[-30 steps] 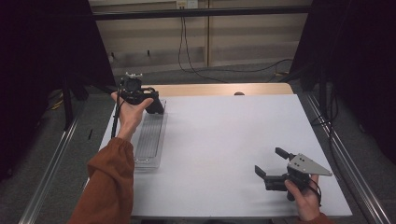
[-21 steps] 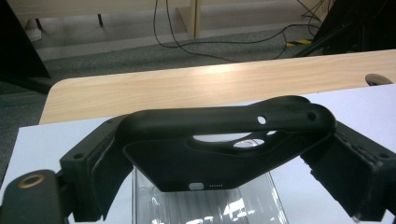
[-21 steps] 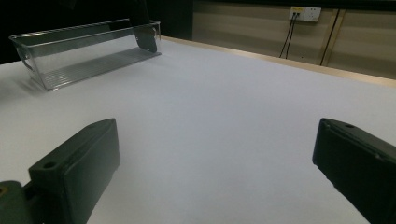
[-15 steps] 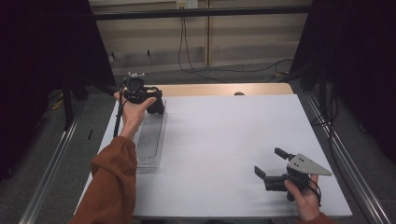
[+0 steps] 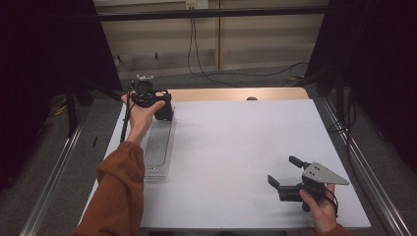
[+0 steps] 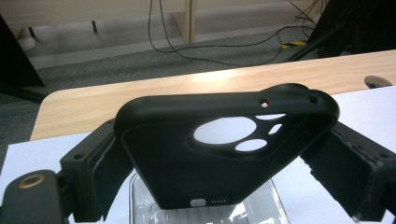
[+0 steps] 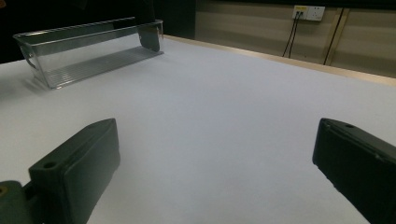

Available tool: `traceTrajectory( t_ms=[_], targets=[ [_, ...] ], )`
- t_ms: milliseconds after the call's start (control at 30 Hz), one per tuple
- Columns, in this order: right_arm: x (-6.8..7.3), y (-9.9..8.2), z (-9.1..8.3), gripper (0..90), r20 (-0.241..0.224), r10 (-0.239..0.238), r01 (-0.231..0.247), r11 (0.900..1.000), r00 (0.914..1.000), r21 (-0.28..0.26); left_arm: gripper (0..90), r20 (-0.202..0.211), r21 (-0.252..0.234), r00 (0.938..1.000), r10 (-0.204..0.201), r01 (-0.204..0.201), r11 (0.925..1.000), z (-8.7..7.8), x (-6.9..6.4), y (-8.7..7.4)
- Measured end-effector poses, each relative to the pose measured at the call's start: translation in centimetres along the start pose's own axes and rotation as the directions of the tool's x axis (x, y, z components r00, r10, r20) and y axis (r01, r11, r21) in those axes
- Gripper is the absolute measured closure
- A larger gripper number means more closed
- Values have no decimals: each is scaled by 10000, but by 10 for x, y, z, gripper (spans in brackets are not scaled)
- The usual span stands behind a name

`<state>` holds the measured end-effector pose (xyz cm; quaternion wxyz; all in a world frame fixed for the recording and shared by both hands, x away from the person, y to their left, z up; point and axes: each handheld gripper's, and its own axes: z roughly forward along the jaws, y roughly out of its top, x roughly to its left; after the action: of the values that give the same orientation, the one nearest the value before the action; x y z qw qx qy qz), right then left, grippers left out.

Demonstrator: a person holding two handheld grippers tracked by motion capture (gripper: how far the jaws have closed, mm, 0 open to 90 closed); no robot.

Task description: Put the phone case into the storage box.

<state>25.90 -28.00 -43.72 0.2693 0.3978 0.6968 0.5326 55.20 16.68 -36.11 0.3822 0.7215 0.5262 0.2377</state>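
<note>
A black phone case (image 6: 219, 149) is clamped between the jaws of the left tool (image 5: 150, 101), above the far end of the clear tray (image 5: 158, 147) at ten o'clock on the worktop (image 5: 236, 147). The right tool (image 5: 290, 177) is held wide open and empty (five o'clock). If released tilted, the case could catch the tray's rim and tip out.

Grey carpet floor (image 5: 246, 81); beige wall (image 5: 255, 29); black curtains (image 5: 44, 73)

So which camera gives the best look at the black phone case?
The left gripper view: the black rubbery phone case sits close up between the left tongs, camera cutouts clear. The high view shows it small and dark over the clear plastic tray.
</note>
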Motion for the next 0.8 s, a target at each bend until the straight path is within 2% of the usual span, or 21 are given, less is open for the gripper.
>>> traceTrajectory(
  t_ms=[800],
  targets=[
    [0, 0, 0, 5, -35, 16, -16, 10000, 10000, -5, 107, -2, -257, 9993, 369, -368, 9990, 12, 2, 4]
  ],
)
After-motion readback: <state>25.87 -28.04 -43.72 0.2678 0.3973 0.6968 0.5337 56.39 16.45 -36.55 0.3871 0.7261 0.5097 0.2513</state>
